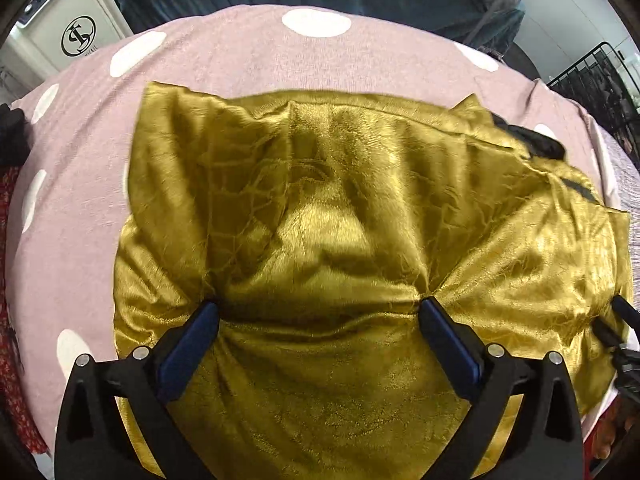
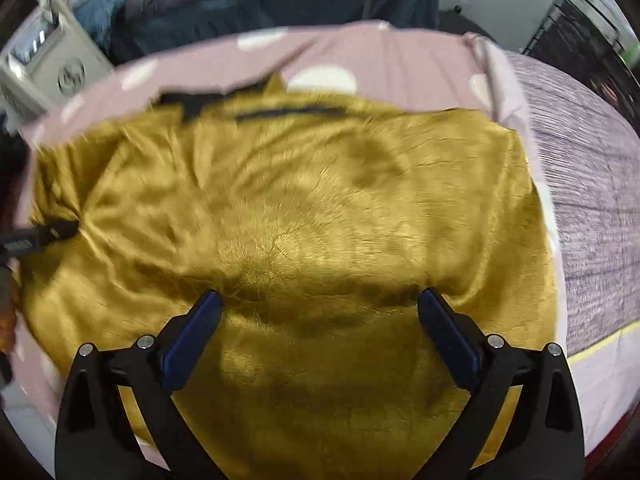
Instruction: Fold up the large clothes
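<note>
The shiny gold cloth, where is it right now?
The shiny gold cloth lies spread on the pink bedsheet with white dots, filling the middle of both wrist views, right beneath both open grippers.

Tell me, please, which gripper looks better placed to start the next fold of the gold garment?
Probably the left gripper: open, its fingertips dent the gold garment beside its edge on the pink dotted sheet. The right gripper, also open, sits mid-cloth.
</note>
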{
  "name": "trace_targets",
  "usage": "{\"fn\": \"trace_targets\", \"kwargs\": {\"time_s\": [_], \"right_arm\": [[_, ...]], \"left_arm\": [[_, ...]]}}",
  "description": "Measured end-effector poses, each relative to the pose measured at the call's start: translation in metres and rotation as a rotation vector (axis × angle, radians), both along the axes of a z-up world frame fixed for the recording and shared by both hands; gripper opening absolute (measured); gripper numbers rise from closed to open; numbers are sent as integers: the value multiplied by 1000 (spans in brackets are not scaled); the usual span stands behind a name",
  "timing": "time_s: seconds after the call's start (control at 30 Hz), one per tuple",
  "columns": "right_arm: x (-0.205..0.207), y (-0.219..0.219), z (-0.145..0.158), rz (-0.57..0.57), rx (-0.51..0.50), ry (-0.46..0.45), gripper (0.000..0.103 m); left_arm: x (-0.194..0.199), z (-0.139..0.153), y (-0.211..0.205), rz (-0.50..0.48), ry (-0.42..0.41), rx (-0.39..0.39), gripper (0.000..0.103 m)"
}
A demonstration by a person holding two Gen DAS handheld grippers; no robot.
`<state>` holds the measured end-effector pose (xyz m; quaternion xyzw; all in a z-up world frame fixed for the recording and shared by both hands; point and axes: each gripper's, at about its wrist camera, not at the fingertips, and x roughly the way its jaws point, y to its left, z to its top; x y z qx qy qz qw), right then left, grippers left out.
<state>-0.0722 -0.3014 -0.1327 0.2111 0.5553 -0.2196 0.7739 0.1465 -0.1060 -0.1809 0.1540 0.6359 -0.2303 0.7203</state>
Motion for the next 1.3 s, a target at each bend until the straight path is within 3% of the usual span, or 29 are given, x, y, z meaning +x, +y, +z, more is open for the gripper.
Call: {"fn": "trace_targets", "kwargs": {"time_s": [0.13, 0.2, 0.27, 0.37, 0.43, 0.5, 0.57, 0.67, 0.7, 0.77, 0.8, 0.9, 0.97, 1.0, 1.07, 1.1, 1.17, 1.2, 1.3], "right_arm": [[-65, -19, 37, -171, 6, -122, 97], [-112, -35, 44, -287, -54, -91, 97], [-151, -55, 37, -355, -112, -2, 97], [-188, -64, 11, -316, -110, 133, 77], [-191, -53, -10, -187, -103, 227, 65], [-181, -32, -27, -7, -201, 316, 59], [-170, -25, -35, 66, -297, 350, 50], [-157, -43, -45, 69, -253, 334, 30], [-160, -48, -48, 78, -232, 342, 11], [-164, -68, -52, 61, -207, 341, 2], [-179, -92, -47, -39, -217, 330, 2], [-255, -176, -28, -562, -146, 267, 2], [-292, -202, -23, -746, -41, 194, 5], [-303, -210, -21, -791, 10, 166, 14], [-303, -208, -15, -754, 32, 129, 63], [-299, -202, -8, -710, 8, 104, 94], [-298, -187, 8, -691, -76, 54, 94], [-296, -182, 13, -683, -71, 27, 94], [-278, -163, 22, -616, 71, -156, 94]], "left_arm": [[-19, 30, 23, 22, -60, -50, 97], [-33, 41, 36, 17, -84, -52, 97], [-50, 48, 49, 8, -101, -48, 97], [-73, 49, 59, -21, -111, -10, 97], [-88, 45, 62, -45, -108, 16, 97], [-99, 41, 60, -62, -108, 36, 97], [-99, 40, 56, -63, -106, 42, 97], [-98, 46, 50, -36, -80, 6, 97], [-98, 48, 48, -27, -69, -10, 97], [-99, 54, 46, -14, -62, -33, 97], [-99, 57, 48, -10, -70, -40, 97], [-99, 61, 55, 3, -98, -29, 97], [-94, 57, 63, 24, -93, -9, 97], [-91, 54, 68, 42, -85, -6, 97], [-83, 52, 79, 89, -73, -9, 97], [-78, 51, 84, 112, -68, -13, 97], [-69, 54, 93, 150, -69, -26, 97], [-63, 57, 97, 167, -77, -36, 97], [-46, 64, 111, 202, -83, -82, 97]]}}
